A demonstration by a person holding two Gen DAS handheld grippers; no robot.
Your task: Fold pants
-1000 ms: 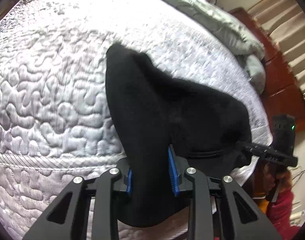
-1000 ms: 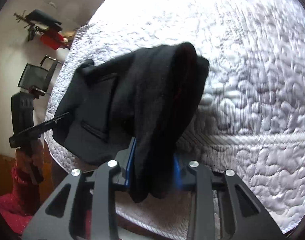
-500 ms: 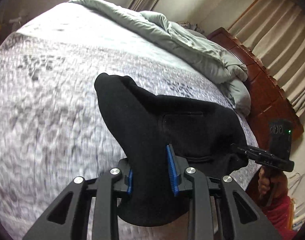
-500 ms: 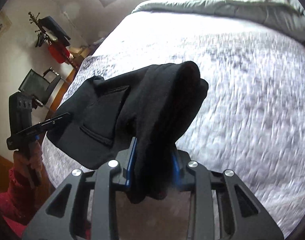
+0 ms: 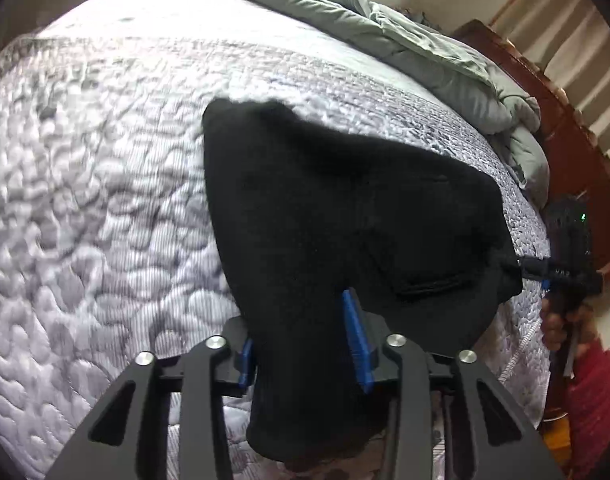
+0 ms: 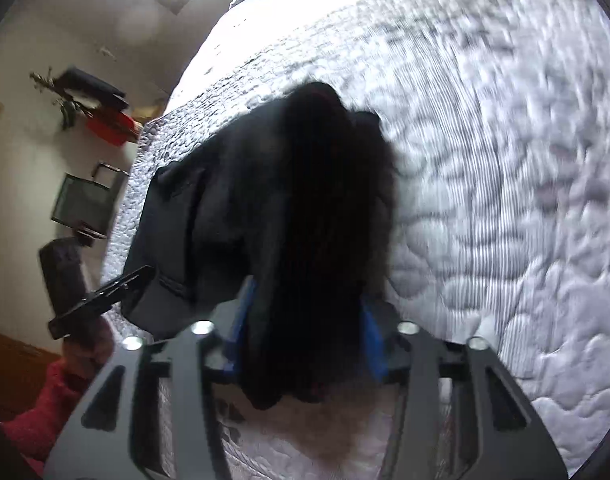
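Pants [image 5: 345, 216]: one pair, black, soft matte knit, bunched, held above bed.
Bed [image 5: 85, 200]: white quilted cover, pebbled stitching; rumpled grey-green duvet [image 5: 425, 48] at far end.
Left tongs [image 5: 305, 344]: blue pads clamped on pants fold.
Right tongs [image 6: 305, 336]: clamped on opposite fold; view blurred.

It was a home bedroom: a white quilted mattress [image 5: 105, 208], a rumpled grey-green duvet [image 5: 425, 52], and beige pleated curtains [image 5: 577, 40].
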